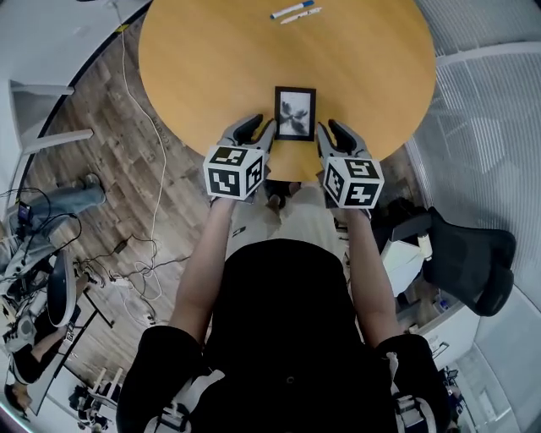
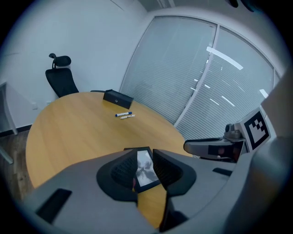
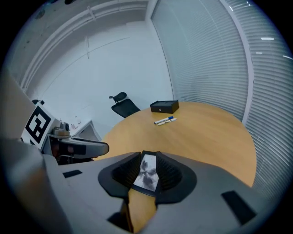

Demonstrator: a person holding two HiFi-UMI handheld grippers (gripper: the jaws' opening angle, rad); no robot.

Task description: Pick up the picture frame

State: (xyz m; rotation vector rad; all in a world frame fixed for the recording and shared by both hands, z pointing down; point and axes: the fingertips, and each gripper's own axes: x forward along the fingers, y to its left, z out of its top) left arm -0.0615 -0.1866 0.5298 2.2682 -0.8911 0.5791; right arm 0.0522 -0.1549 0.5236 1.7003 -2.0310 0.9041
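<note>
Smooth wood-look table; matt black picture frame, perhaps plastic.

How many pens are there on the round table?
2. Both lie side by side on the far side of the table: a blue-capped pen and a white pen next to it. None looks hidden.

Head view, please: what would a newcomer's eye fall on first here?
The black picture frame lies flat by the near edge of the round wooden table. The left gripper and right gripper flank it, each with its jaws apart. Farther back lie two pens.
</note>
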